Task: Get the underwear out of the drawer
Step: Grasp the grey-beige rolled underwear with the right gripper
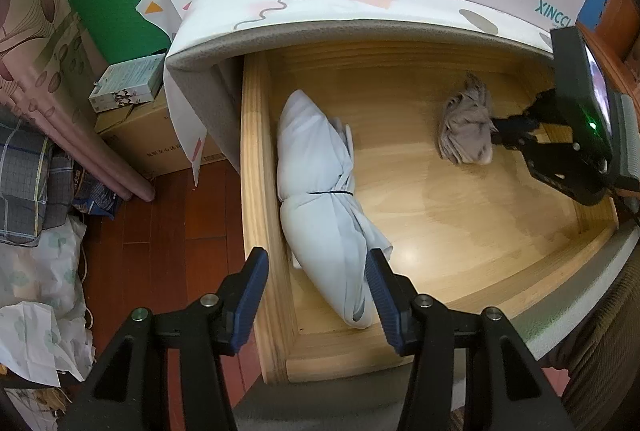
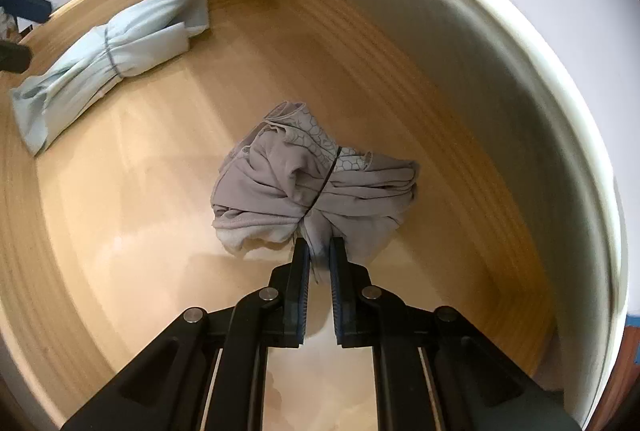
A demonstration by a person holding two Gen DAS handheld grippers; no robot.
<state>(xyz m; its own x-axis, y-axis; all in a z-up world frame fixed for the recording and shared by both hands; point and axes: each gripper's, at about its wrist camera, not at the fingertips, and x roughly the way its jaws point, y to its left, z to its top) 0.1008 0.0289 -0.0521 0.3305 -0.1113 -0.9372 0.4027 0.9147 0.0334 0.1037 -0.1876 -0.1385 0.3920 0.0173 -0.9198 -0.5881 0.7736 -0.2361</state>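
Left wrist view: left gripper (image 1: 316,271) at bottom centre, jaws partly apart, holding nothing, straddling the wooden drawer (image 1: 256,191) side wall above the pale blue bundle (image 1: 320,199). Grey underwear (image 1: 466,127) lies at right centre on the drawer floor.

Right wrist view: right gripper (image 2: 319,245) at lower centre, jaws closed on a fold at the near edge of the grey underwear (image 2: 308,183). Pale blue bundle (image 2: 108,55) at upper left.

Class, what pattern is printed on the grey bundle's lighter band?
A hexagon honeycomb print on the grey bundle, clearest in the right wrist view.
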